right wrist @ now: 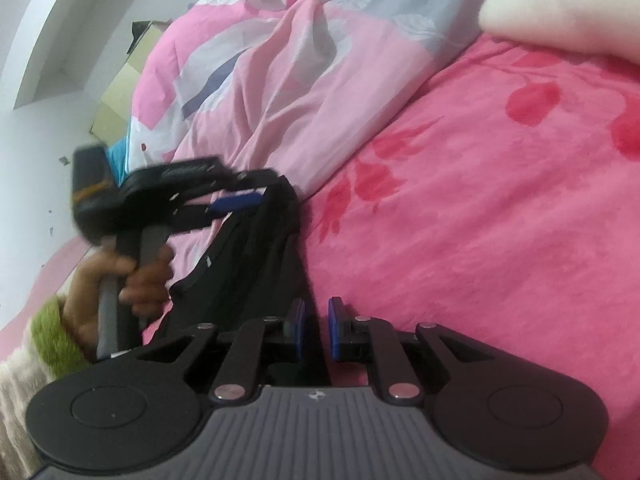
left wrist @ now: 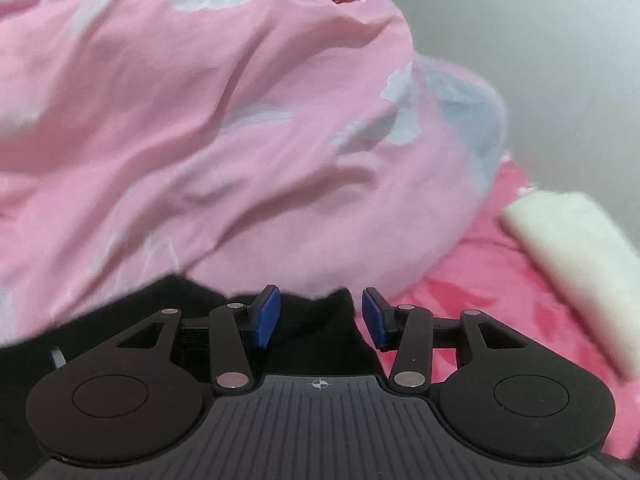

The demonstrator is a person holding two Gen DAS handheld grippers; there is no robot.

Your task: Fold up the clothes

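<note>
Now the right tongs (right wrist: 316,330) are pinching the black garment (right wrist: 256,264) while the left tongs (left wrist: 320,316) are hanging released above it. Probably, tugging one-handed is risking dragging it crooked across the bed (right wrist: 480,220).

Left claw (right wrist: 236,202) motion-blurred, black garment (right wrist: 256,264) passing under the right claw (right wrist: 316,330), white cushion (left wrist: 576,240) cut by the edge

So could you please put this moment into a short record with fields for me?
surface: pink floral bedcover
garment: black garment, lying along the bedcover's edge beside the quilt
left gripper: open, over the garment's far end
right gripper: nearly closed, pinching the garment's near end
behind: pale pink quilt, rumpled
also: white soft item, on the bedcover
</note>
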